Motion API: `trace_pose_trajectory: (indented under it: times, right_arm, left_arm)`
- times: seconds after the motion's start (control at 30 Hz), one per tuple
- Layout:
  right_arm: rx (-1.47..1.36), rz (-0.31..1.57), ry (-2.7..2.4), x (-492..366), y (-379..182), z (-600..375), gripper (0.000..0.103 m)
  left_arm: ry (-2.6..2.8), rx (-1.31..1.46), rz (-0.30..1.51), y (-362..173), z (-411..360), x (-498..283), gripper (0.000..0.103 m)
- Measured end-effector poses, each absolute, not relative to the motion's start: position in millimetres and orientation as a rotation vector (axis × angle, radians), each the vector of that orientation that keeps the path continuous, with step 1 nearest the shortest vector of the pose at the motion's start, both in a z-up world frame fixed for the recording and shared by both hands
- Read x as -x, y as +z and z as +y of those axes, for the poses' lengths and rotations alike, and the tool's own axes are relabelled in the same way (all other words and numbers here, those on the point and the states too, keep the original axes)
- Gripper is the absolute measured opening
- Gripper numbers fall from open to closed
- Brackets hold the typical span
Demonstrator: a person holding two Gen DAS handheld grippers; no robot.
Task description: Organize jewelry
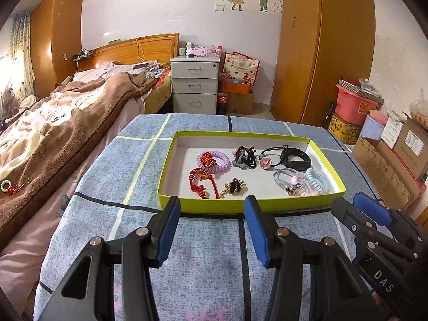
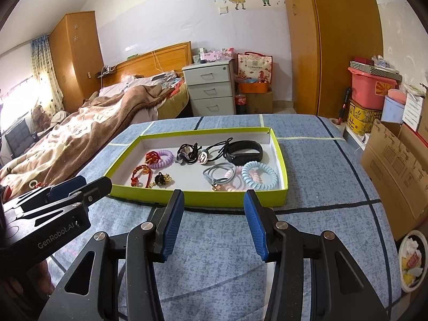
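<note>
A yellow-green shallow box [image 1: 240, 205] [image 2: 203, 199] sits on the blue cloth-covered table. Inside lie a purple coil hair tie [image 1: 215, 161] [image 2: 161, 158], red knotted bracelets [image 1: 202, 182] [image 2: 140, 175], a black and gold charm [image 1: 234, 186] [image 2: 161, 179], a black fitness band [image 1: 295, 157] [image 2: 244, 152], black hair ties [image 1: 244, 157] [image 2: 188, 152], grey, pink and light blue hair ties [image 1: 317, 180] [image 2: 259, 178]. My left gripper [image 1: 212, 206] is open and empty in front of the box. My right gripper [image 2: 214, 200] is open and empty at the box's near wall.
A bed with a brown blanket [image 1: 67, 115] lies left of the table; small ornaments [image 1: 9, 187] rest on it. Cardboard boxes [image 1: 396, 160] and a pink bin [image 1: 353, 104] stand at the right. A bowl of food [image 2: 412, 259] sits low right.
</note>
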State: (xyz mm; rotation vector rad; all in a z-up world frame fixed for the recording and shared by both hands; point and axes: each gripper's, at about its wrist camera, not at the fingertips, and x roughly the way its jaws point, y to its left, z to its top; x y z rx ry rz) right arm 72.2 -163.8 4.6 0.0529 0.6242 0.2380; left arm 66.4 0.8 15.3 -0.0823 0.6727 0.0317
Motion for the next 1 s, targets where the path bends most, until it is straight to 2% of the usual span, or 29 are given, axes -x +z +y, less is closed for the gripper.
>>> trace_pose_trajectory:
  times: [1.0]
  right_arm:
    - [-0.054, 0.635, 0.239, -71.4, 1.2, -162.9, 0.047]
  left_arm:
    - [0.029, 0.079, 0.673, 18.1, -1.0, -62.3, 0.052]
